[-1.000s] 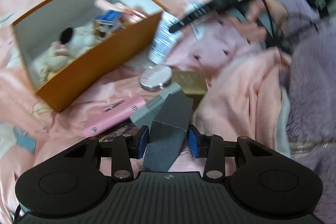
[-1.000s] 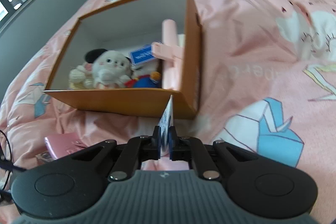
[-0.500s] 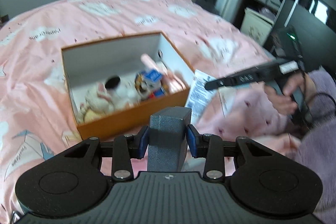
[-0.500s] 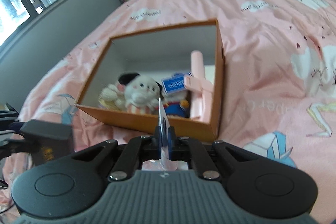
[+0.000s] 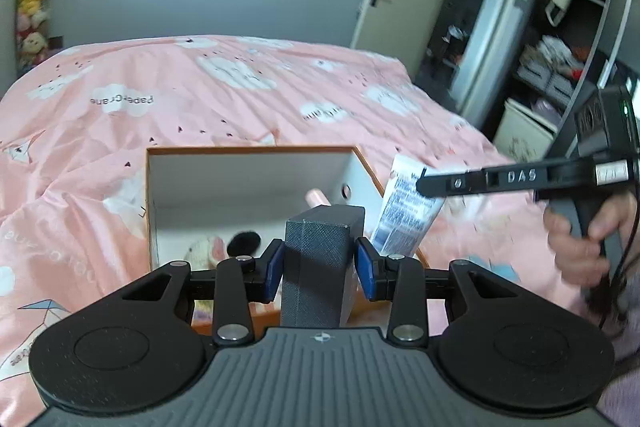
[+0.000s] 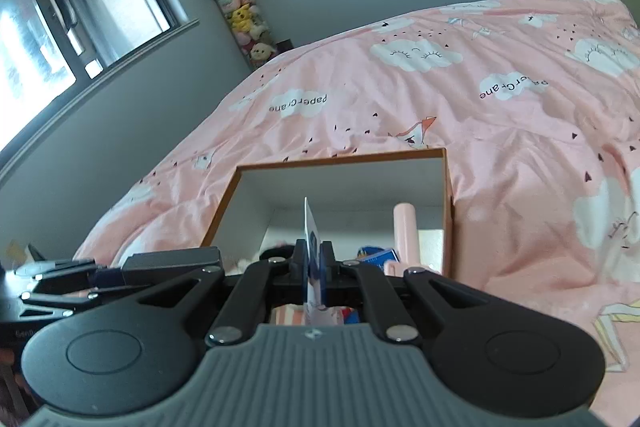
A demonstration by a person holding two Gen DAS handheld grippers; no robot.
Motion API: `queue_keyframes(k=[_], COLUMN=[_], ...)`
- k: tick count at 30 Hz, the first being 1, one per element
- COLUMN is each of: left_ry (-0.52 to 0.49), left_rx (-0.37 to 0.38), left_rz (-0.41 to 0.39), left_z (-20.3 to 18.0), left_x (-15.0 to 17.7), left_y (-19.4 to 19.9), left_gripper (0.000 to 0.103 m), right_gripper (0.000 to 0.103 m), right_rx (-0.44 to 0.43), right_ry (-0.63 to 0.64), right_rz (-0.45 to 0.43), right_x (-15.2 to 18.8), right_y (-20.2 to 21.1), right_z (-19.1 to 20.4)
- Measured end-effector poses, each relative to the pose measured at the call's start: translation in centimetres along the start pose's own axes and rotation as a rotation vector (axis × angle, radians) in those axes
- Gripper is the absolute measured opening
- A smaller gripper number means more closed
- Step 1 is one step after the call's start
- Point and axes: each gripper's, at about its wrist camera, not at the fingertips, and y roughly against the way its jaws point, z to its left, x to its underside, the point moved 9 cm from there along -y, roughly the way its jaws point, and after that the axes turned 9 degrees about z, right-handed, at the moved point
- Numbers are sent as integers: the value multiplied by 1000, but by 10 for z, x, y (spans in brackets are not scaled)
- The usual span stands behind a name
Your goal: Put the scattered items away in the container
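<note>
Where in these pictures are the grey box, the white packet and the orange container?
grey box (image 5: 316,259): left wrist view, its front face between the pads.
white packet (image 5: 404,215): left wrist view, its printed side.
orange container (image 6: 340,158): right wrist view, its far rim.

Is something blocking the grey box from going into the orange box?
Nothing visible blocks it. The grey box, clamped in the left tool, hangs over the orange box, whose top is open; the plush toy lies lower inside.

I'm getting soft daylight from the window, blown out w/ glare; room's dimmish, heavy fisheye bend at edges, bedspread motion-blurred.
</note>
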Motion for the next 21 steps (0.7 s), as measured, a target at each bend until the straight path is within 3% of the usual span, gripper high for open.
queue_keyframes(k=[5, 11, 21], left_ry=[47, 78, 93], left_rx=[-28, -40, -49], left_rz=[-13, -11, 22], left_z=[12, 23, 34], left_x=[-4, -4, -1], left_y=[-14, -27, -45], left_gripper=[44, 44, 44], right_gripper=[6, 6, 6], right_rx=[41, 11, -6], right_ry=[-55, -127, -236], right_rz=[11, 50, 148], right_x=[-5, 3, 33], right_y=[-36, -73, -95], right_z=[-5, -6, -35])
